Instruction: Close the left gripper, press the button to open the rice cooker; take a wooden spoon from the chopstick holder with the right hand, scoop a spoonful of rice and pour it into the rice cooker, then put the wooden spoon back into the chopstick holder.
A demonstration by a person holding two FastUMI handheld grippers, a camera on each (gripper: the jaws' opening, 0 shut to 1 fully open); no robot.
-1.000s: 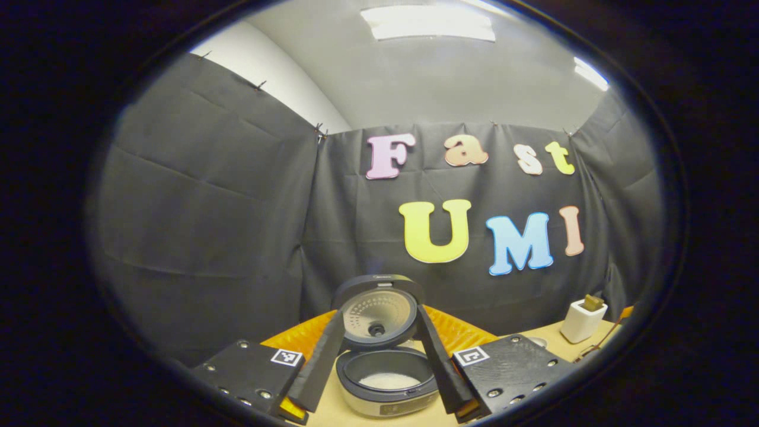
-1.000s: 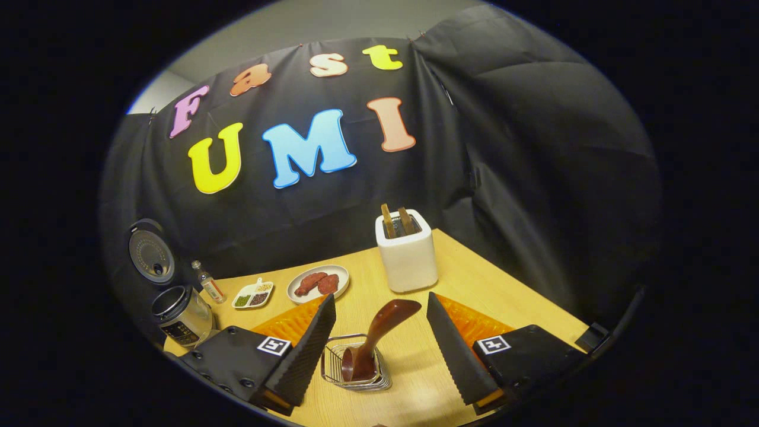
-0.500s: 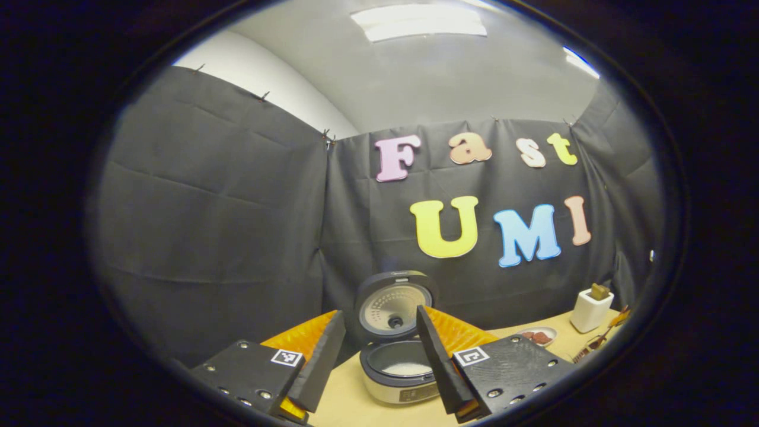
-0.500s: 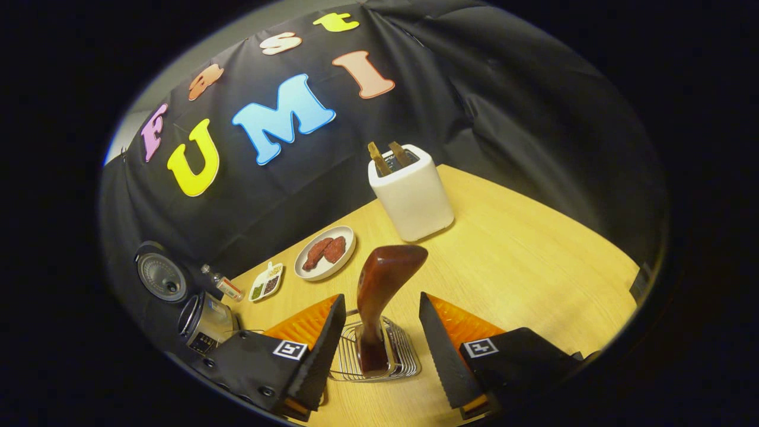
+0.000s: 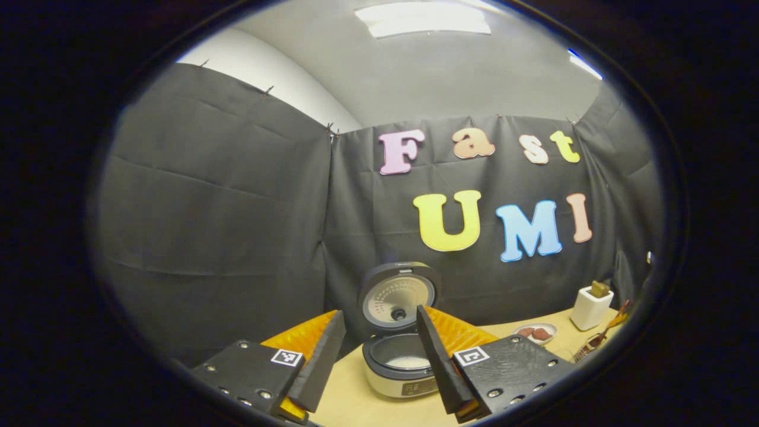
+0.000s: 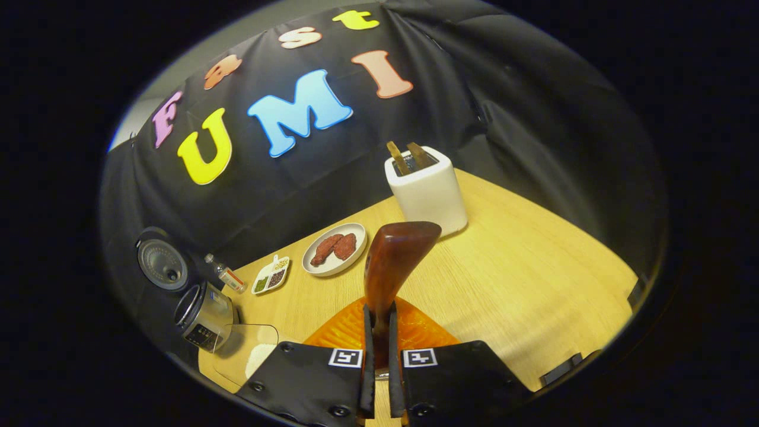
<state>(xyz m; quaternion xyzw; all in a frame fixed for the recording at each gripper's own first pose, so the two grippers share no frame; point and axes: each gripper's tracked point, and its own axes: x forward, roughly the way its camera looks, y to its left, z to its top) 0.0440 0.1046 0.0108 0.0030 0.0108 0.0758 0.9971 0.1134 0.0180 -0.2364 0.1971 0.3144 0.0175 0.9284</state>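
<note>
Wooden spoon (image 6: 391, 267) stands upright between my right gripper (image 6: 380, 356) jaws, which are clenched on its handle low down — its broad brown end rises toward the white toaster (image 6: 426, 190) on the counter (image 6: 533, 279). My left gripper (image 5: 379, 362) hangs released, jaws spread wide with nothing between them, looking at the rice cooker (image 5: 398, 370) — its lid (image 5: 397, 296) is tipped up and white rice lies in the pot. Off to my right gripper's left sit a plate of meat (image 6: 335, 255), a small divided dish (image 6: 270, 276), a little bottle (image 6: 225, 276) and a clear container of rice (image 6: 249, 353) just beside the cooker.
</note>
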